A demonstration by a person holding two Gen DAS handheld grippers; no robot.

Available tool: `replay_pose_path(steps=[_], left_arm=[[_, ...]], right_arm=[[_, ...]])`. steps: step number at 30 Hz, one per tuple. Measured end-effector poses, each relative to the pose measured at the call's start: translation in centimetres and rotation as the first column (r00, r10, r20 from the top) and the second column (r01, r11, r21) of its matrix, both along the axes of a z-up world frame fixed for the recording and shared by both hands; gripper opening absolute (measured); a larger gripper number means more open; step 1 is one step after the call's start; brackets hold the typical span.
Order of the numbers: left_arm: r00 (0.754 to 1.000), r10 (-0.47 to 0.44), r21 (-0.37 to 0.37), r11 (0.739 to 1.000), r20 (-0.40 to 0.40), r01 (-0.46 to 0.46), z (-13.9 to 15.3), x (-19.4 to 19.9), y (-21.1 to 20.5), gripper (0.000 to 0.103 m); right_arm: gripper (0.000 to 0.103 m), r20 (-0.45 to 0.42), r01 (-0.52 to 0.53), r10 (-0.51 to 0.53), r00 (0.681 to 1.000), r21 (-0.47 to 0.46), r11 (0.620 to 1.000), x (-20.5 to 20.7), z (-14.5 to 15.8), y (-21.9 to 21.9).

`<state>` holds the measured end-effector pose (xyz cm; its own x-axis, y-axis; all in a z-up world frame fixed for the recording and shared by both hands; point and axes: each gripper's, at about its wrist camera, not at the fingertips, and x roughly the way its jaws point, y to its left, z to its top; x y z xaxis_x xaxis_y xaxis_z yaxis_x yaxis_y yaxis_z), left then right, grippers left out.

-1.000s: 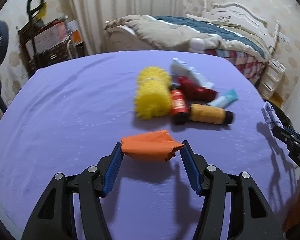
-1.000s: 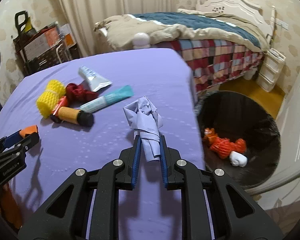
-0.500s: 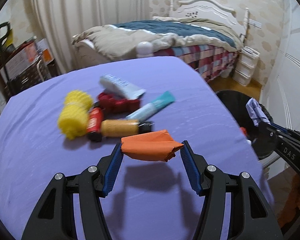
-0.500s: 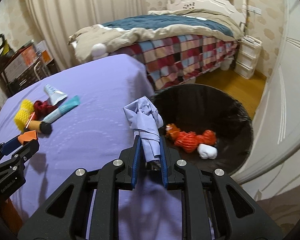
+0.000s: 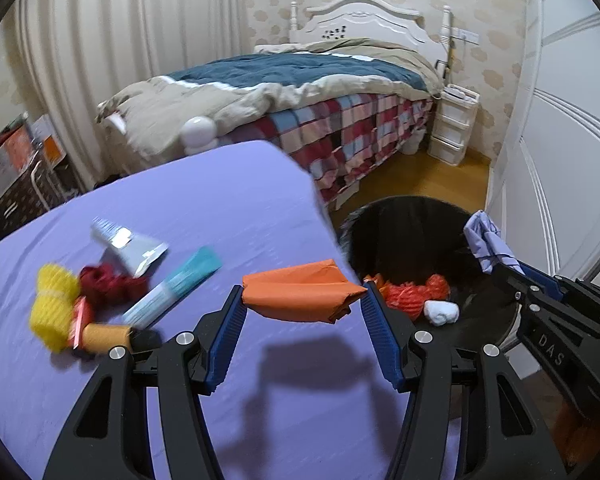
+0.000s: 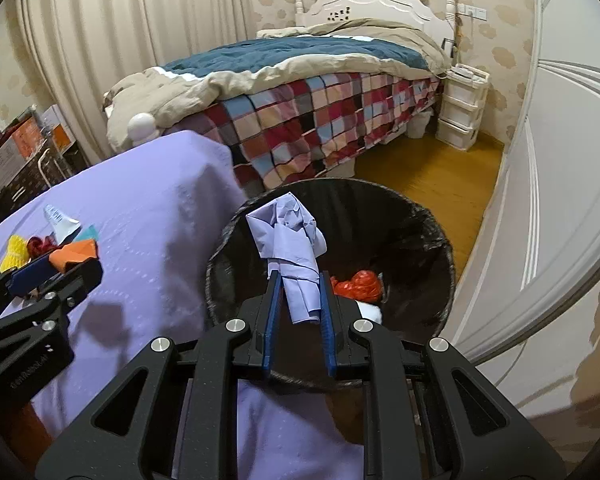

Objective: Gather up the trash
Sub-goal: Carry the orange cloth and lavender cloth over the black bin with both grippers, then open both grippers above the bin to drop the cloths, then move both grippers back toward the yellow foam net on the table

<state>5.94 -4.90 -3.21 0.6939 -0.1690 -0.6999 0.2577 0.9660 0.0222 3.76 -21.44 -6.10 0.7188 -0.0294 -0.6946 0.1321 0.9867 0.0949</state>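
Note:
My left gripper [image 5: 303, 300] is shut on a crumpled orange paper [image 5: 300, 294] and holds it above the purple table's [image 5: 220, 208] right edge. My right gripper [image 6: 298, 284] is shut on a crumpled pale purple paper [image 6: 290, 240] and holds it over the black bin [image 6: 428, 240]. The bin [image 5: 404, 232] stands on the floor beside the table. It holds orange trash [image 6: 358, 284] and a white wad [image 5: 442, 312]. The right gripper [image 5: 500, 264] also shows in the left wrist view.
A pile lies on the table at the left: a yellow mesh roll [image 5: 54, 304], a red bundle [image 5: 108, 284], a teal tube [image 5: 176, 288], a white tube [image 5: 128, 244] and an orange bottle [image 5: 104, 336]. A bed [image 6: 320, 92] and white door [image 6: 560, 200] stand behind the bin.
Both grippers have swung right with their papers. The right one has gone from above the table to over the bin. The left one has neared the table's right edge.

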Motion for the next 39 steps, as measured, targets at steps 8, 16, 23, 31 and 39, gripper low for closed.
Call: replay_pose_path(steps=[8, 16, 23, 31, 39], left_arm=[[0.999, -0.052, 0.030, 0.998, 0.000, 0.052, -0.4, 2.3, -3.9, 0.058], [0.997, -0.068, 0.060, 0.996, -0.030, 0.070, -1.7, 4.8, -6.8, 0.058], [0.996, -0.086, 0.089, 0.992, -0.038, 0.089, -2.2, 5.8, -8.2, 0.058], [0.996, -0.069, 0.095, 0.993, -0.051, 0.073, -2.4, 6.0, -8.3, 0.074], [0.997, -0.063, 0.104, 0.992, -0.033, 0.066, -1.9, 5.4, -8.0, 0.077]], right_arm=[[0.018, -0.009, 0.045, -0.045, 0.999, 0.000, 0.999, 1.6, -0.5, -2.7], [0.018, -0.031, 0.080, -0.079, 0.996, 0.016, 0.997, 3.1, -1.6, -4.8], [0.018, -0.052, 0.097, -0.095, 0.994, 0.031, 0.995, 4.4, -2.6, -5.8], [0.024, -0.065, 0.111, -0.108, 0.992, 0.038, 0.993, 5.0, -3.4, -6.3], [0.029, -0.059, 0.123, -0.121, 0.991, 0.036, 0.992, 4.3, -3.1, -6.2]])
